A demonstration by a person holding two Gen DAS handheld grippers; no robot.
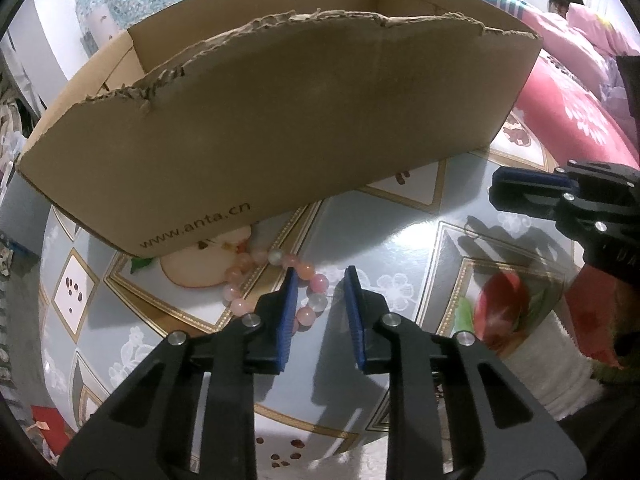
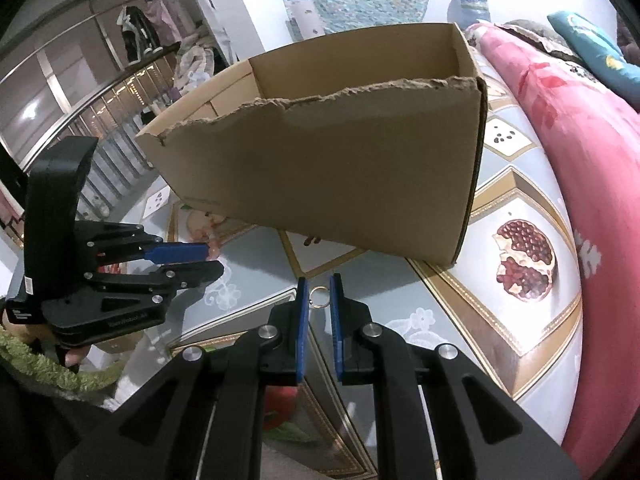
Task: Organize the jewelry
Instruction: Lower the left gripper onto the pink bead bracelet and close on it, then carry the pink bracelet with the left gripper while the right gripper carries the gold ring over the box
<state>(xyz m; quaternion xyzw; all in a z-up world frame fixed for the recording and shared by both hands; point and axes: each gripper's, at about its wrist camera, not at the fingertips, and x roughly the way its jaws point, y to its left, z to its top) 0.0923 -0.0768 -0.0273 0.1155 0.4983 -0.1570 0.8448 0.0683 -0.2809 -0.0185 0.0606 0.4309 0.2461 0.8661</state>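
Note:
A pink bead bracelet (image 1: 276, 280) lies on the patterned table in front of an open cardboard box (image 1: 280, 128). My left gripper (image 1: 322, 280) is open just above it, its left finger over the beads, part of the loop between the fingers. In the right wrist view a small metal ring (image 2: 320, 297) lies on the table between the tips of my right gripper (image 2: 319, 288), which is open with a narrow gap. The box (image 2: 340, 168) stands just behind. The left gripper (image 2: 200, 260) shows at the left; the right gripper (image 1: 520, 192) shows at the right edge of the left wrist view.
The table (image 1: 400, 240) has a grey tablecloth with fruit prints. A red and pink quilt (image 2: 580, 160) lies along its right side. A green sleeve (image 2: 40, 368) is at the lower left.

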